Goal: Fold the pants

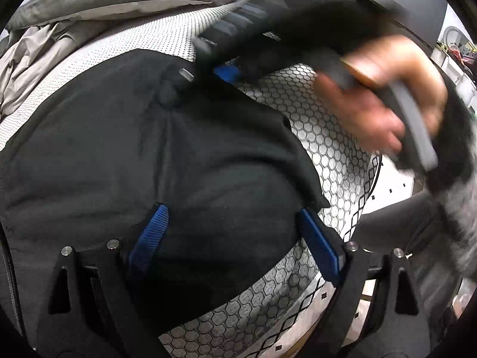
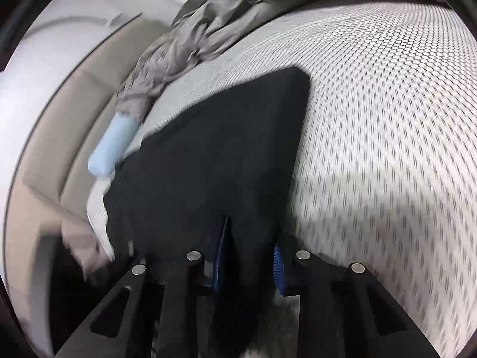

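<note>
The black pants [image 1: 155,149] lie on a bed cover with a honeycomb print [image 1: 331,137]. In the left wrist view they fill the middle, and the left gripper [image 1: 235,232] stands over them with its blue pads wide apart, pressing nothing. Only this view shows the person's hand [image 1: 378,95] at two o'clock, holding the blurred right gripper [image 1: 226,68] at the pants' far edge. The right wrist view alone shows a pale blue block [image 2: 107,149] at nine o'clock and crumpled grey bedding [image 2: 184,41] at eleven o'clock. There the right gripper's pads [image 2: 222,253] sit narrowly apart with black cloth between them; motion blur hides whether they clamp it.
</note>
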